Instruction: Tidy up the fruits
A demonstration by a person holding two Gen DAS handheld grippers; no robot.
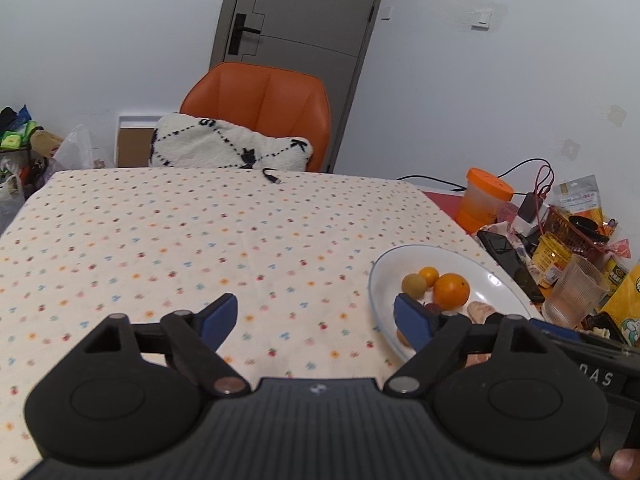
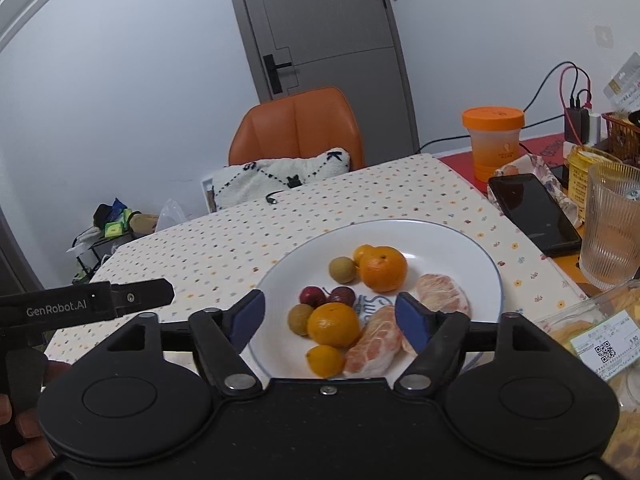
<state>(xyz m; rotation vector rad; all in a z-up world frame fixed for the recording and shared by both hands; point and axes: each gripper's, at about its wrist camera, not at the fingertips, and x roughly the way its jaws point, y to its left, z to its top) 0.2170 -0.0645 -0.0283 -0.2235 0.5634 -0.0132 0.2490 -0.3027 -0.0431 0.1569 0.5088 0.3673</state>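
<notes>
A white plate [image 2: 460, 240] with a blue rim holds the fruit: two oranges [image 2: 383, 268] [image 2: 333, 324], a small kumquat [image 2: 325, 360], two brown longans [image 2: 342, 269], two dark red cherries [image 2: 313, 295] and peeled pomelo segments [image 2: 442, 294]. My right gripper [image 2: 330, 322] hovers open just above the plate's near side, fingers wide on either side of the front orange, touching nothing. My left gripper [image 1: 316, 320] is open and empty above the dotted tablecloth [image 1: 200, 232], left of the plate [image 1: 384, 272], with its right finger over the plate's rim.
At the right stand a ribbed glass [image 2: 612, 220], a black phone [image 2: 534, 212], an orange-lidded cup [image 2: 494, 140], a jar, snack packs, a basket and cables. An orange chair [image 1: 260, 108] with a white cushion [image 1: 228, 148] stands behind the table.
</notes>
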